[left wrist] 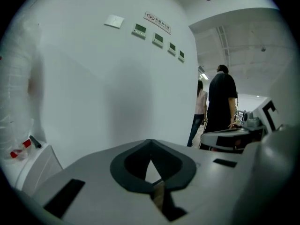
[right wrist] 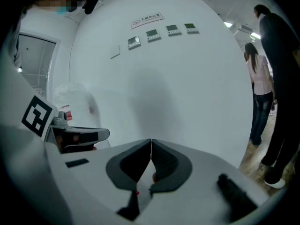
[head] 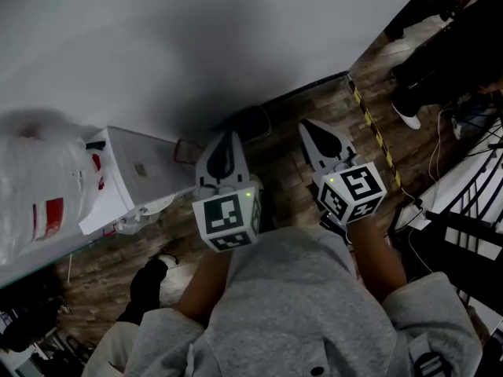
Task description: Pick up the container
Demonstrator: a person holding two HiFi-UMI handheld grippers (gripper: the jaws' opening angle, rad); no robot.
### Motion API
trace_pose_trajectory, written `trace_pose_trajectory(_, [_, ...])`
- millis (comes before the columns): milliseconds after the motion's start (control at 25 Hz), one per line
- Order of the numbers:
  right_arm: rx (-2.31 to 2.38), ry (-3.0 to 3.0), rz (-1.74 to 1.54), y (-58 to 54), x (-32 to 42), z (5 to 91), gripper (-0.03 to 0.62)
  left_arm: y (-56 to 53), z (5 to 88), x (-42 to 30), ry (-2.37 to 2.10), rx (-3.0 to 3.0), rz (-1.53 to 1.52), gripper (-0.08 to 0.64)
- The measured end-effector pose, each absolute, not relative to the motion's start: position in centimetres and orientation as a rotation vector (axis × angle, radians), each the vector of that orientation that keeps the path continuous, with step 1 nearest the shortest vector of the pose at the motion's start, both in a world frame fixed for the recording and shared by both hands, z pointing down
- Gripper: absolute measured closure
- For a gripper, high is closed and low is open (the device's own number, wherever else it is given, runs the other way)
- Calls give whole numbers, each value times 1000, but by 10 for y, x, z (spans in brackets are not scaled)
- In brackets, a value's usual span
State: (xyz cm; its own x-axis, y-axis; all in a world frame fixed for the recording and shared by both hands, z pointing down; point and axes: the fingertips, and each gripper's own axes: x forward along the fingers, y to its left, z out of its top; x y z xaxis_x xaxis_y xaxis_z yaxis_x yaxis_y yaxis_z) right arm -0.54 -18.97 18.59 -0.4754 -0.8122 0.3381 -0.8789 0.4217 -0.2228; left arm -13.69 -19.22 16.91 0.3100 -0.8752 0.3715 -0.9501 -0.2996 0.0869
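Left gripper (head: 224, 141): jaws together at the tips, nothing between them. Right gripper (head: 316, 129): jaws together, likewise empty. Both are held side by side, well apart from each other, above the wood floor (head: 287, 159) and pointed at a plain white wall (head: 196, 38). The only container (head: 39, 187) in view, a large jug wrapped in clear plastic, sits on a white dispenser (head: 134, 175) at the left, clear of both grippers. Two people (left wrist: 220, 102) stand at the far right

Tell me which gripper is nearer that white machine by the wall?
The left gripper: it is next to the white machine; the right gripper lies beyond it, farther away.
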Motion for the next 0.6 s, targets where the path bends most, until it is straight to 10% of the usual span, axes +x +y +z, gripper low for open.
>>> trace_pose_trajectory(600, [1409, -2425, 640, -271, 37, 236, 568, -265, 226, -100, -1611, 2210, 503, 546])
